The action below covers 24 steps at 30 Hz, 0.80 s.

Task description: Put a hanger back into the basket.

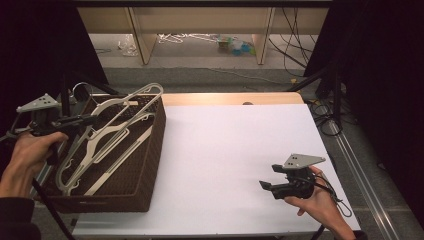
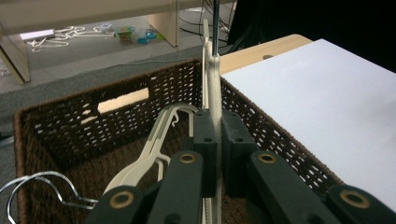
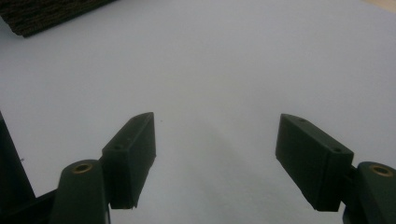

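High view: a brown wicker basket (image 1: 145, 165) sits at the left end of a white table (image 1: 235, 150), holding several pale plastic hangers. The left gripper (image 1: 87, 120) hovers over the basket's left side, its jaws clamped tight on the thin edge of a cream hanger (image 2: 215, 93) standing upright above the basket. Lifting may go badly: its arms or hook look likely to catch the other hangers (image 1: 100, 150) beneath, dragging them out or twisting it loose. The right gripper (image 1: 267, 176), well right of the basket, rests low over bare table, jaws wide apart, holding nothing.
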Motion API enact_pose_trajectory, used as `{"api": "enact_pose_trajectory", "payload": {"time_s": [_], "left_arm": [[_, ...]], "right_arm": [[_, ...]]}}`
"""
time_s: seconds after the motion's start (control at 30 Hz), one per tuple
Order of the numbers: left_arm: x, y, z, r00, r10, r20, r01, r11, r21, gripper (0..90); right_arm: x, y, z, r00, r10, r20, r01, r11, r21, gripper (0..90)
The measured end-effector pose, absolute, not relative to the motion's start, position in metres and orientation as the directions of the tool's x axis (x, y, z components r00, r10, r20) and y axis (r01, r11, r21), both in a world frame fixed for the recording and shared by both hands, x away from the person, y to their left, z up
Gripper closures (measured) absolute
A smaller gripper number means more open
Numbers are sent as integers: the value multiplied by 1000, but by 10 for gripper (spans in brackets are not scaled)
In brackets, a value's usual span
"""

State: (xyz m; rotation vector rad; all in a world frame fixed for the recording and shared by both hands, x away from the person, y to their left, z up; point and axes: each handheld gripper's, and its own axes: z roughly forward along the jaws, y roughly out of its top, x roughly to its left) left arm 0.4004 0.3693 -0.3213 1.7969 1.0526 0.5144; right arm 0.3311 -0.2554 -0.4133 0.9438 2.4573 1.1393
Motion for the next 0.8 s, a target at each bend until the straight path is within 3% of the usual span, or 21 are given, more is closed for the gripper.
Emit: {"api": "enact_pose_trajectory", "payload": {"time_s": [0.37,0.8], "left_arm": [[392,390,-334,524,839,-149,458,-130,879,859],[402,384,-364,509,835,-206,544,-127,829,858]], "right_arm": [[331,-256,-413,-750,661,29,450,477,755,294],[331,-256,-414,-746,665,37,460,475,750,294]]}}
